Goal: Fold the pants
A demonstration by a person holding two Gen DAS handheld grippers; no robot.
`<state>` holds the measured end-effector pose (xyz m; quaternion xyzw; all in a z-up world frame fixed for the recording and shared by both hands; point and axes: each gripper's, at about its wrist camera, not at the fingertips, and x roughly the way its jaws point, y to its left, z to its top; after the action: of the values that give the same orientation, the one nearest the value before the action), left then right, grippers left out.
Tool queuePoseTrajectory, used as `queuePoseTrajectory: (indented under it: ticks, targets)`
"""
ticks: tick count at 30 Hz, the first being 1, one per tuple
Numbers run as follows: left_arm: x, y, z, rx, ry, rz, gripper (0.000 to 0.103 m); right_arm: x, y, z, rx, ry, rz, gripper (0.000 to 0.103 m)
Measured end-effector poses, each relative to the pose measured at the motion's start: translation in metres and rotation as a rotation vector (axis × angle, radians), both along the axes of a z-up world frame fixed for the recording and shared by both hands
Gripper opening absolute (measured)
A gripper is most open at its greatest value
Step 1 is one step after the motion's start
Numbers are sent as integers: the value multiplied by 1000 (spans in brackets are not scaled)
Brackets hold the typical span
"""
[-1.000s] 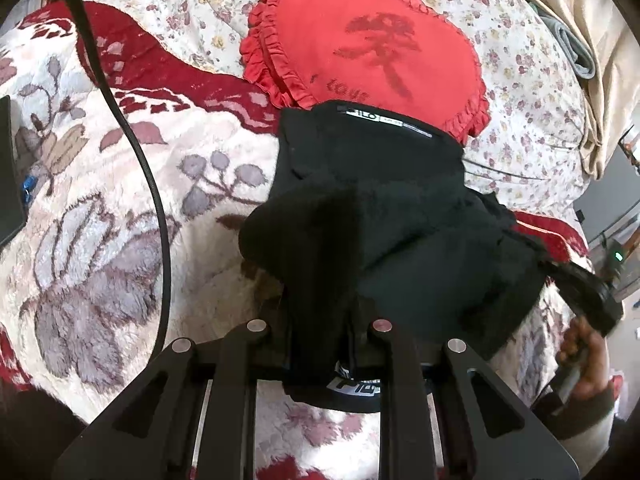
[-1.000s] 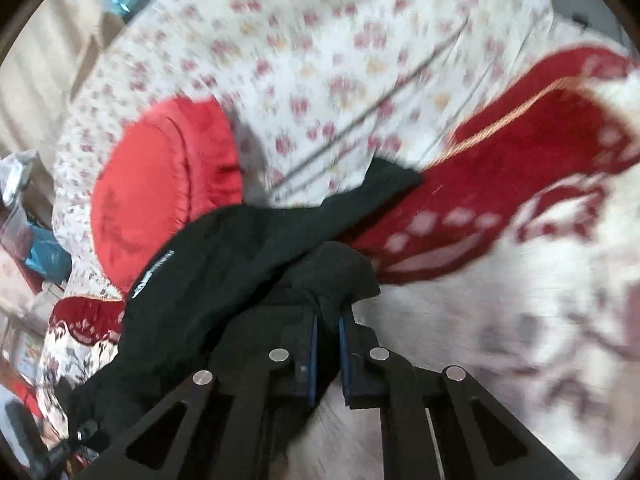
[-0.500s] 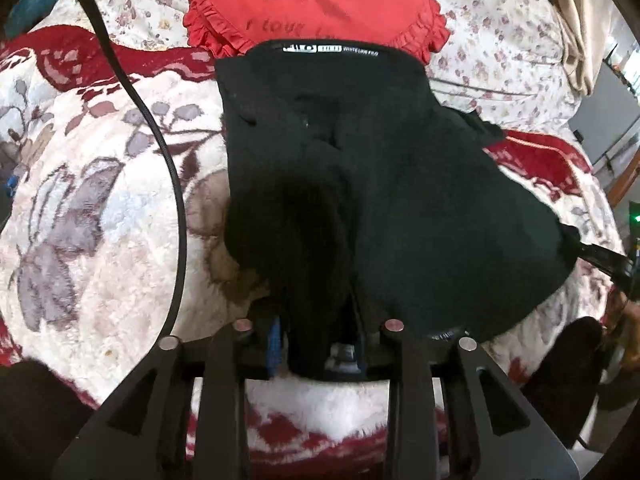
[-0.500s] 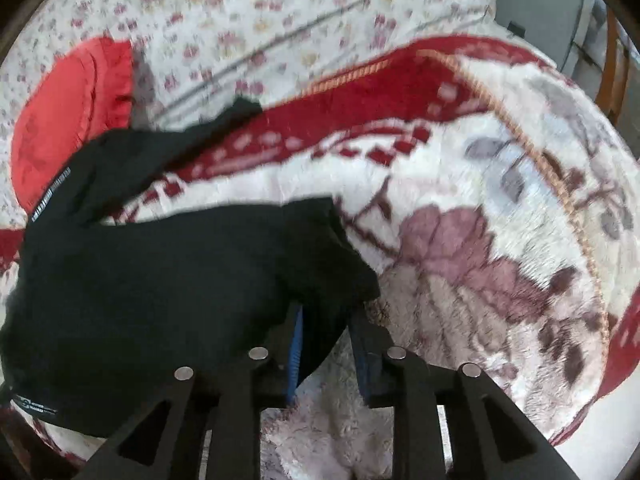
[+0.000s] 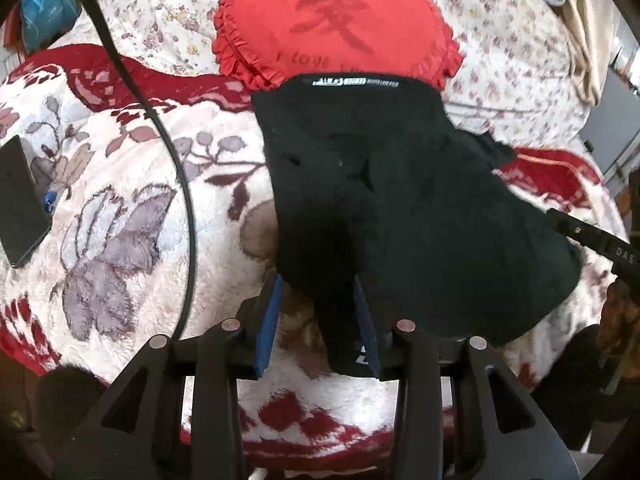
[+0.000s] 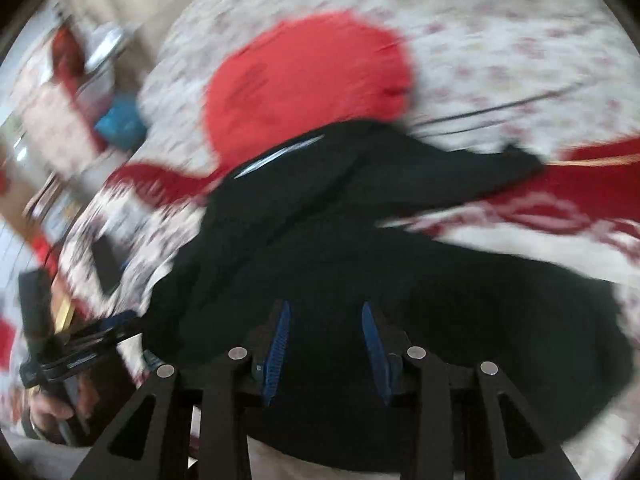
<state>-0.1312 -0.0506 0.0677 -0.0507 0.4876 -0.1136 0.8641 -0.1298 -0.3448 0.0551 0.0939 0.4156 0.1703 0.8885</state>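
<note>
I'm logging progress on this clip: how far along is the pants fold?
Done: the black pants lie doubled on the blanket, waistband beside the red cushion. In hand: both the left gripper and right gripper show open jaws, neither gripping. Left: probably another fold and smoothing.

Bare blanket [image 5: 120,216] left of the black pants [image 5: 400,208] gives passage, crossed by a black cable [image 5: 188,208] running near to far; a dark phone [image 5: 18,200] lies at the far-left edge; red heart pillow [image 5: 336,24] blocks the far side — pants' waistband touches it; left tongs [image 5: 316,312] stand apart, cloth draped between them; right-wrist view blurred.
</note>
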Motion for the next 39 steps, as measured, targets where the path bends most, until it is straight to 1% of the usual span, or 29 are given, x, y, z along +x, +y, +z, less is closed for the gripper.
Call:
queuePoseTrajectory:
  ticks: [3, 4, 6, 8, 11, 15, 19, 20, 22, 23, 24, 26, 27, 28, 29, 30, 31, 32, 33, 34, 36, 37, 39]
  targets:
    - [0, 10, 0, -36, 3, 3, 35, 13, 52, -12, 22, 12, 148, 36]
    - [1, 14, 1, -37, 4, 10, 35, 15, 70, -13, 17, 8, 200, 36]
    - [2, 29, 2, -4, -1, 51, 35, 13, 100, -15, -4, -11, 281, 37]
    - [2, 43, 2, 10, -2, 82, 35, 10, 122, -20, -27, -17, 355, 46]
    - [7, 66, 2, -9, 2, 144, 35, 3, 157, -27, -72, -16, 447, 48]
    - [8, 77, 2, -17, -13, 172, 35, 1, 183, -32, -64, 12, 473, 48]
    - [10, 81, 2, -29, -9, 177, 35, 13, 210, -40, -110, 33, 450, 48]
    - [10, 83, 2, -31, -7, 179, 35, 18, 215, -45, -115, 44, 448, 46]
    - [11, 84, 2, -36, -5, 185, 35, 28, 218, -51, -111, 54, 447, 36]
    - [11, 87, 2, -41, -4, 192, 35, 31, 214, -51, -77, 61, 455, 30]
    - [12, 90, 2, -46, -4, 199, 35, 34, 208, -49, -34, 71, 455, 26]
    - [11, 94, 4, -53, -6, 211, 35, 42, 182, -41, 150, 107, 437, 16]
    - [11, 96, 6, -57, -12, 218, 35, 45, 171, -38, 233, 117, 425, 14]
    - [12, 97, 7, -59, -15, 221, 35, 49, 157, -38, 344, 135, 406, 14]
    - [13, 97, 7, -62, -18, 223, 35, 53, 150, -41, 409, 152, 396, 14]
    - [14, 95, 9, -64, -21, 219, 35, 56, 147, -47, 454, 177, 396, 14]
    - [16, 93, 9, -63, -23, 215, 35, 58, 152, -56, 439, 216, 401, 14]
    - [17, 90, 10, -60, -25, 209, 35, 57, 161, -64, 371, 240, 400, 17]
    - [19, 87, 11, -58, -27, 200, 35, 54, 173, -68, 305, 240, 411, 20]
    - [20, 83, 12, -57, -29, 192, 35, 49, 178, -65, 269, 217, 421, 26]
    - [22, 77, 13, -57, -29, 179, 35, 43, 185, -52, 217, 181, 456, 34]
    - [24, 73, 13, -55, -28, 171, 35, 39, 187, -42, 176, 160, 474, 34]
    - [27, 67, 12, -49, -29, 158, 35, 32, 182, -24, 90, 80, 460, 34]
